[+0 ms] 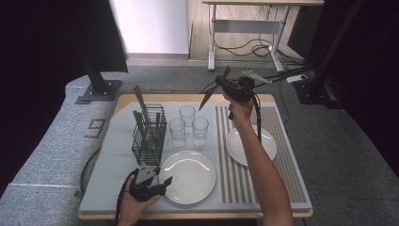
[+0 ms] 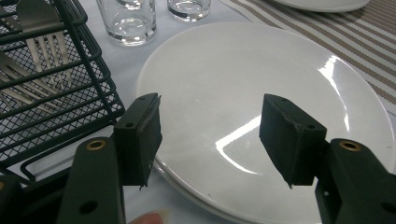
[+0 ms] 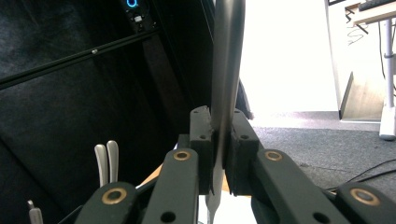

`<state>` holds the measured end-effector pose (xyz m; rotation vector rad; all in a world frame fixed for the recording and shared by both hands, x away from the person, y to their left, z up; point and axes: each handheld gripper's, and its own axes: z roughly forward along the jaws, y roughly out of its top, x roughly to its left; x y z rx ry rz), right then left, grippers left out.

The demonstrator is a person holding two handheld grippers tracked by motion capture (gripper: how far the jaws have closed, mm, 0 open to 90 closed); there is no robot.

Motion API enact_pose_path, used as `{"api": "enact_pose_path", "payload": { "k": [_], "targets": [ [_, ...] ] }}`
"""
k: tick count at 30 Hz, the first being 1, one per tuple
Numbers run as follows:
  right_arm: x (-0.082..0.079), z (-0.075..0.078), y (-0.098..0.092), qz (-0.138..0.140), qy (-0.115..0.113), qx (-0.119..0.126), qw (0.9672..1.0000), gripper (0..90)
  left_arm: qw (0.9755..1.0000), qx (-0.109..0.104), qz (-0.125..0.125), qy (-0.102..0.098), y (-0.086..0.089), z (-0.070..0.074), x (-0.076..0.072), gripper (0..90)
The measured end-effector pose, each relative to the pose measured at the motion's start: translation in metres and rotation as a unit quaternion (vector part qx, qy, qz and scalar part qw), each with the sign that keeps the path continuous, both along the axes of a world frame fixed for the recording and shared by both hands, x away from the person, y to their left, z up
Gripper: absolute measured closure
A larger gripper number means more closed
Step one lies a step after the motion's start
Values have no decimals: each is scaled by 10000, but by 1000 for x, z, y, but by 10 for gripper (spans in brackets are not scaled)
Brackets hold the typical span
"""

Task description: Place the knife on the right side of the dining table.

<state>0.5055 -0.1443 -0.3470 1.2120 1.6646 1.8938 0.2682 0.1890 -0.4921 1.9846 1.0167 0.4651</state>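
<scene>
My right gripper (image 1: 220, 85) is raised over the far edge of the table, shut on a steel knife (image 1: 207, 97) that slants down to the left. In the right gripper view the pads (image 3: 201, 135) press on the knife's flat steel (image 3: 227, 56), which stands upright between them. My left gripper (image 1: 162, 179) rests low at the front left, open, with nothing between its jaws. Its fingertips point at the near white plate (image 1: 188, 176). The left gripper (image 2: 210, 116) hangs just over that plate's rim (image 2: 187, 186).
A black wire cutlery basket (image 1: 149, 136) with forks (image 2: 42, 42) stands left of the plate. Three glasses (image 1: 187, 115) stand behind it. A second white plate (image 1: 270, 146) lies on a striped placemat (image 1: 282, 160) at the right. A desk frame and cables are beyond the table.
</scene>
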Motion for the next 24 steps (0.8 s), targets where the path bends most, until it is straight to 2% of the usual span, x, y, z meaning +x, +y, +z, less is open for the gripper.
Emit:
{"api": "enact_pose_path", "payload": {
  "k": [24],
  "targets": [
    [3, -6, -24, -330, 29, -137, 9994, 830, 10000, 9, -5, 31, -1, -2, 1, 388]
  ]
}}
